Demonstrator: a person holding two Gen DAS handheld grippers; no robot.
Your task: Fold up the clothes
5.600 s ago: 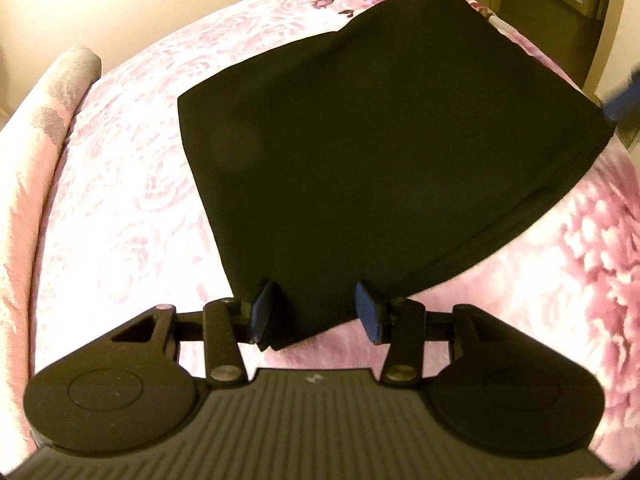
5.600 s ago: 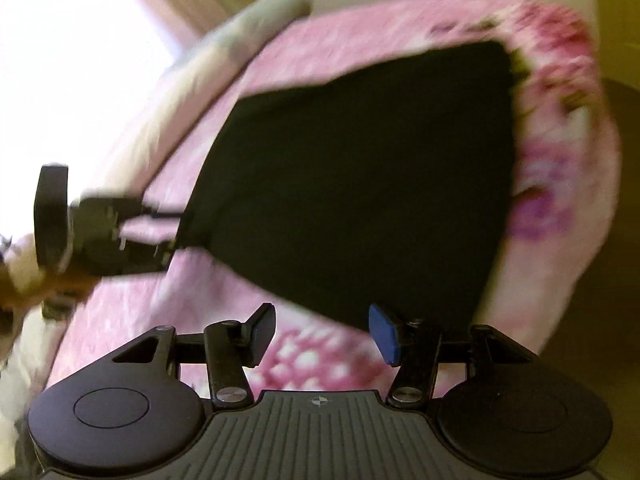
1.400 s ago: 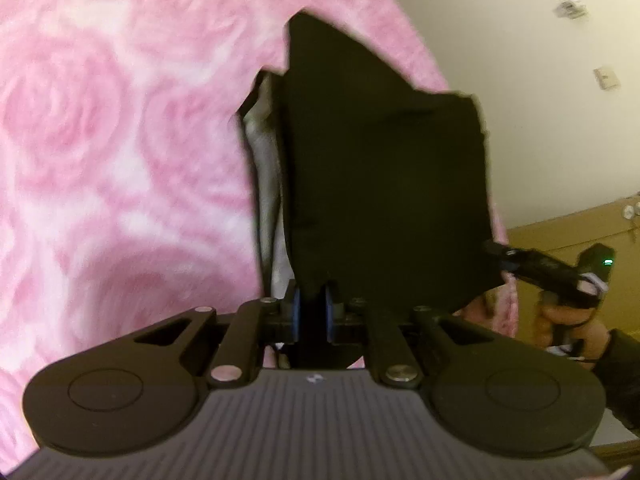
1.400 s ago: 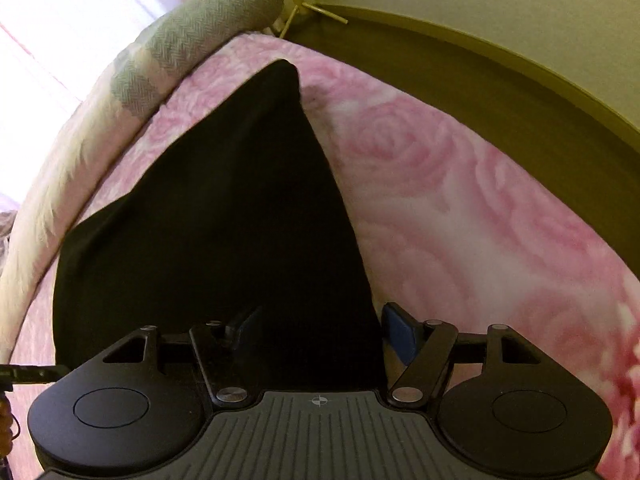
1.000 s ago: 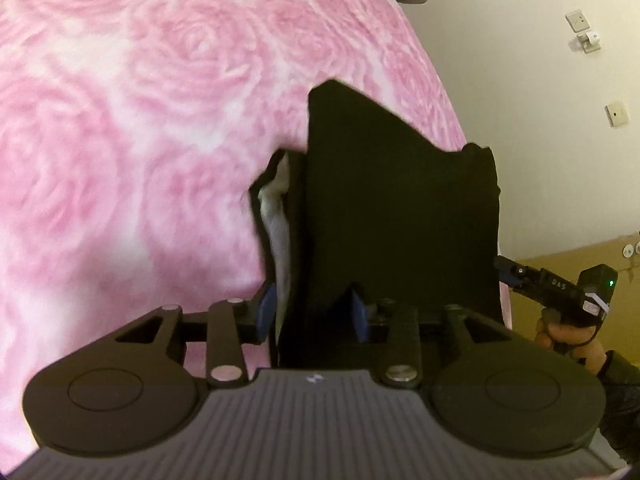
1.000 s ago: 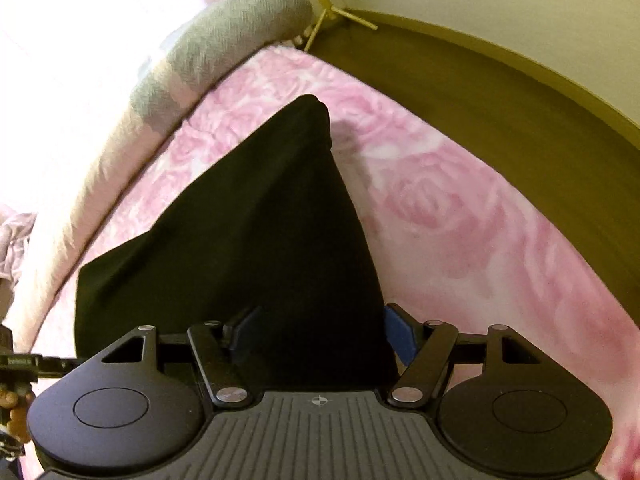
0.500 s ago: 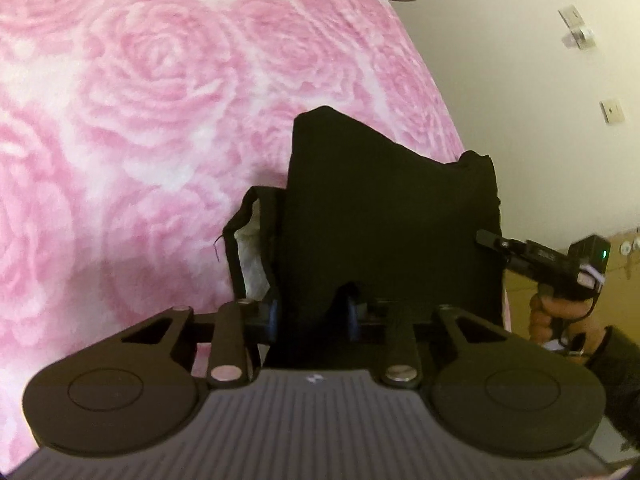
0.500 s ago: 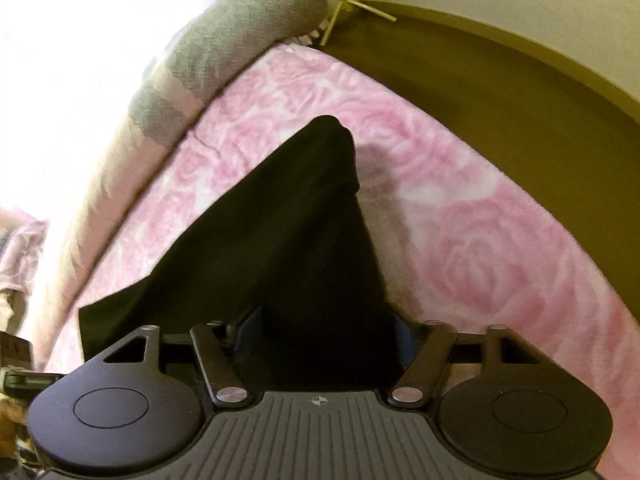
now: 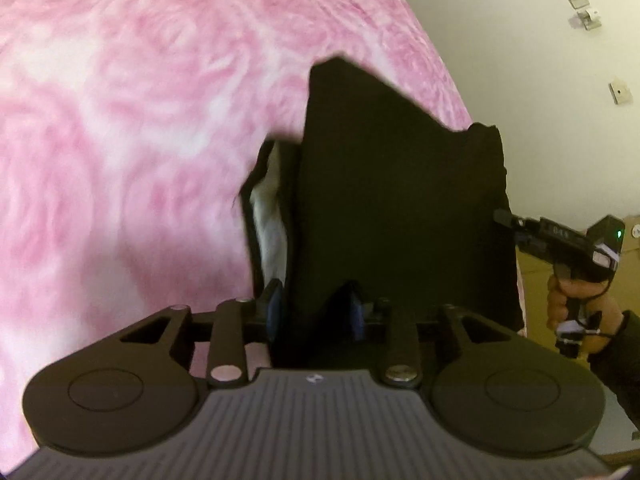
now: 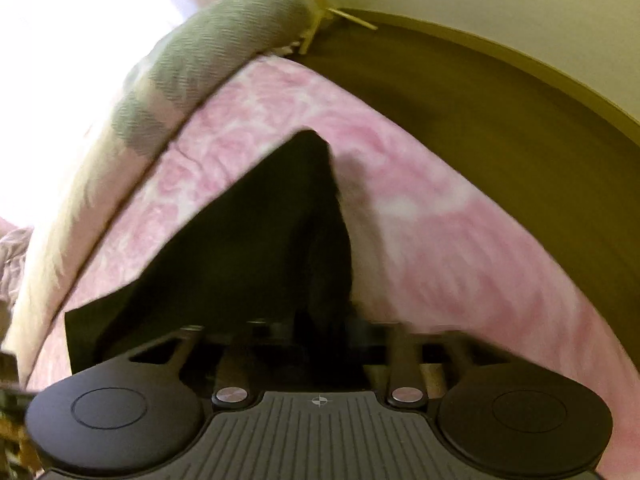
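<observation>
- Left wrist view: the left gripper (image 9: 316, 308) had its fingers (image 9: 273, 307) partly spread around one edge of the black garment (image 9: 400, 208), cloth between the blue pads; whether they truly pinched it could not be told.
- The garment hung over the pink bed (image 9: 120, 140), with a pale inner lining (image 9: 270, 216) showing at its left edge.
- Across the cloth, the right gripper (image 9: 505, 217) met the garment's far edge, held by the person's hand (image 9: 580, 308).
- Right wrist view: motion blur and black cloth hid the right gripper (image 10: 320, 330), so its finger state could not be told; the garment (image 10: 248, 248) sloped away to a peak above the bed (image 10: 440, 240), beside a grey bolster (image 10: 216, 64).
- Step in hand, as a judgement: carrying a folded half across, both edges lifted together.
- The next move would probably call for lowering both edges evenly onto the bed, keeping them aligned, then letting go.
</observation>
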